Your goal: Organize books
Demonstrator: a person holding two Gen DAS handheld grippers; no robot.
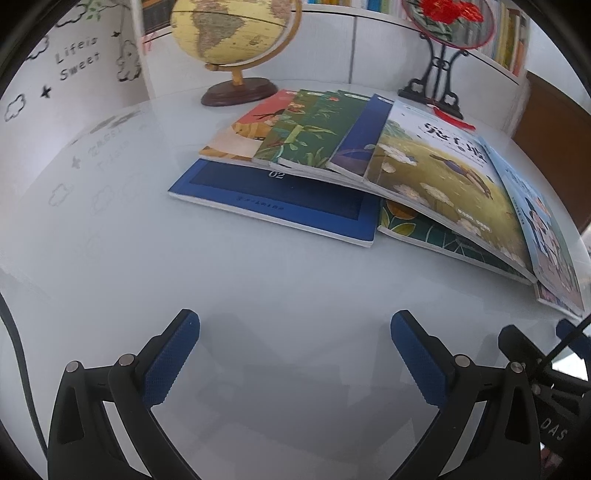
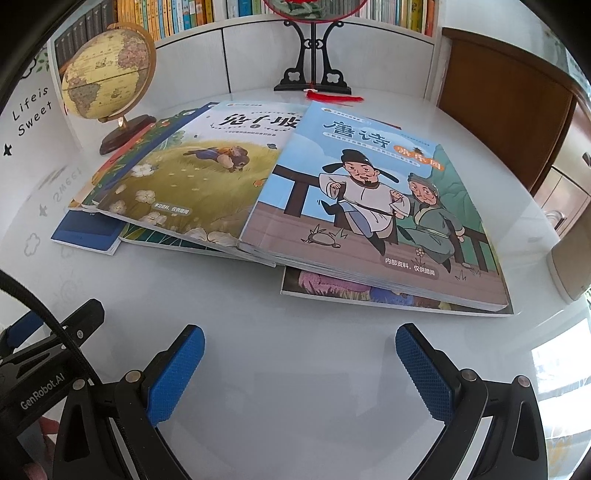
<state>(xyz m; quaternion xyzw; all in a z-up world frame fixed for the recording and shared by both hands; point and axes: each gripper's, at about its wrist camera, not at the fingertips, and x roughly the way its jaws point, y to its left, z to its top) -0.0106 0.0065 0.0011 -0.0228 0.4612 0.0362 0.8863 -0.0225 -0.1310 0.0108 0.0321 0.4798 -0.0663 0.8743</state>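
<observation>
The books lie fanned and overlapping on the white table (image 2: pixel 295 369). The rightmost, a light blue picture book (image 2: pixel 373 206), reads "唐诗"; the rabbit book (image 2: pixel 192 177) is beside it, partly under it. A dark blue book (image 1: pixel 273 199) shows "02". Behind stands a globe (image 1: pixel 229 29); the wall says "Life is Sweet". The left claw (image 1: pixel 295 358) and the right claw (image 2: pixel 300 373) hover low before the books, each spread wide and empty. "GenRobot.AI" is printed on the left claw's body.

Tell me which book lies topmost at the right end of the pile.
The light-blue book with two cartoon figures running; it overlaps the meadow-cover book beside it.
</observation>
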